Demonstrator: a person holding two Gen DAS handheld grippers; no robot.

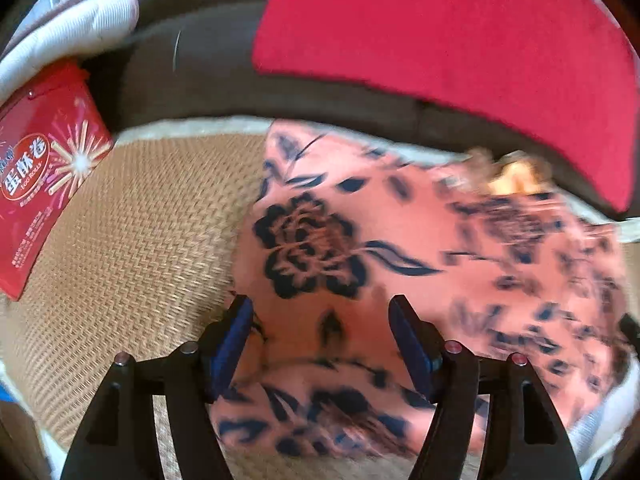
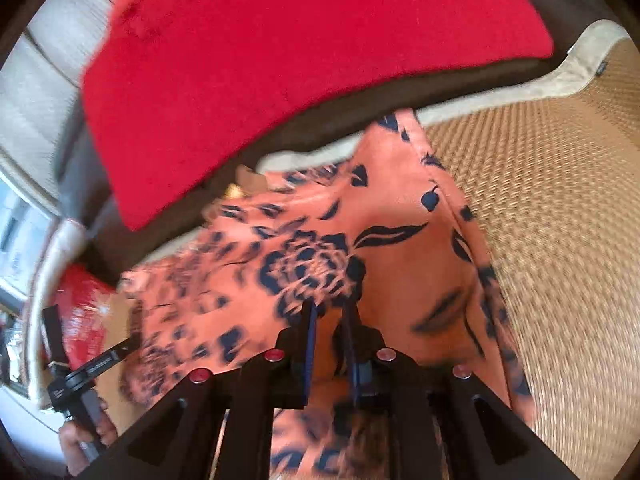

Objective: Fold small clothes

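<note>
A small orange-pink garment (image 1: 400, 248) with a dark floral print lies on a woven straw mat (image 1: 132, 248). It also shows in the right wrist view (image 2: 312, 240), partly lifted and blurred. My left gripper (image 1: 320, 308) is open, its blue-padded fingers standing wide apart just above the garment's near part. My right gripper (image 2: 330, 312) has its fingers close together with a fold of the garment between them. The left gripper's handle (image 2: 86, 372) shows at the lower left of the right wrist view.
A red cushion (image 1: 460, 40) leans on the dark sofa back (image 1: 200, 68) behind the mat; it also shows in the right wrist view (image 2: 280, 60). A red snack box (image 1: 44, 168) and a white pillow (image 1: 68, 28) sit at the left. The mat (image 2: 560, 220) extends right.
</note>
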